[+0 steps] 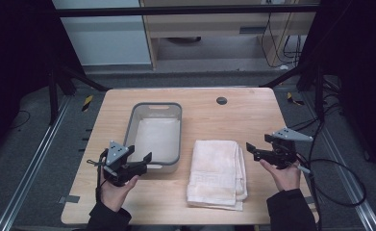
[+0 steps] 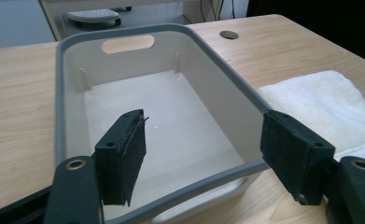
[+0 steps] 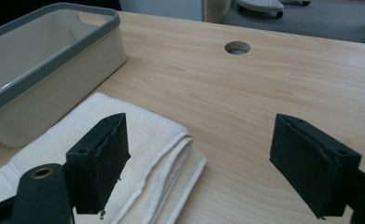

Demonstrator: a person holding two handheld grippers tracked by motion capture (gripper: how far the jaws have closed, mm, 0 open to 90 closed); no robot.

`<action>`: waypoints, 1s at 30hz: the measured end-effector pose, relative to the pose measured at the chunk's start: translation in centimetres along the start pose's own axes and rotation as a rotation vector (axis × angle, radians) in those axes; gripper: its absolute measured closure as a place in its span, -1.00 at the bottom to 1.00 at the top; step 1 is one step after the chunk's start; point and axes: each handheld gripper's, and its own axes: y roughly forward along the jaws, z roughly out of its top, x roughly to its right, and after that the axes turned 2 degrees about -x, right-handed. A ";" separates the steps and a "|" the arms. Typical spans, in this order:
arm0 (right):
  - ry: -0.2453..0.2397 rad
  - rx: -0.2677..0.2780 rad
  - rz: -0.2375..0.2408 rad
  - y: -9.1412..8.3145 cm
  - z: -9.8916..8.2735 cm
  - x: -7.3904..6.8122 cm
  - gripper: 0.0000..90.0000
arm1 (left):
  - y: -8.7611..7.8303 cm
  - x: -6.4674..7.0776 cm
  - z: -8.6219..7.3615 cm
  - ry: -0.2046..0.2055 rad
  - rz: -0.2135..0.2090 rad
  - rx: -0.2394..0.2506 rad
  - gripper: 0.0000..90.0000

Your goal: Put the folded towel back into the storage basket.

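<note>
High view first: I see a light wooden table [image 1: 253, 110] with a grey-rimmed plastic bin [image 1: 155, 137] sitting left of centre and a folded white towel [image 1: 217, 173] lying flat just to the bin's right, close beside it without clearly touching. My left gripper [image 1: 144, 161] is held in a hand [image 1: 116, 187] at the near left of the table, its jaws reaching to the bin's near end wall. My right gripper [image 1: 252, 148] sits in the other hand [image 1: 284, 173] at the near right, jaws pointing toward the towel's right edge and hanging just beside it. From the left gripper view, that gripper [image 2: 203, 154] has its jaws spread wide with nothing between them; one pad hangs over the bin's interior and the other outside the wall, so they straddle the near right corner of the rim [image 2: 203, 184]. The bin's pale floor is bare, and a handle slot [image 2: 127, 44] shows in the far wall. From the right gripper view, the right gripper [image 3: 199, 158] is likewise spread wide and empty, with the left pad over the towel's stacked folded edges [image 3: 171, 154] and the right pad over bare wood. A round cable hole [image 3: 238, 47] lies farther out on the tabletop, well apart from the towel.
</note>
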 end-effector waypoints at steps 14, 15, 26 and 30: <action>-0.003 -0.031 0.036 1.3 -0.1 -0.7 -0.57 | 1.6 3.6 -0.2 0.053 -0.070 -0.032 -0.28; -0.003 -0.031 0.036 1.3 -0.1 -0.7 -0.57 | 1.6 3.8 -0.3 0.055 -0.075 -0.033 -0.28; -0.024 -0.069 0.036 2.2 -0.7 -1.2 -0.57 | 2.2 6.2 -1.5 0.096 -0.128 -0.074 -0.26; -0.002 -0.069 0.053 2.5 -1.2 -1.1 -0.56 | 2.6 6.8 -2.0 0.109 -0.140 -0.100 -0.25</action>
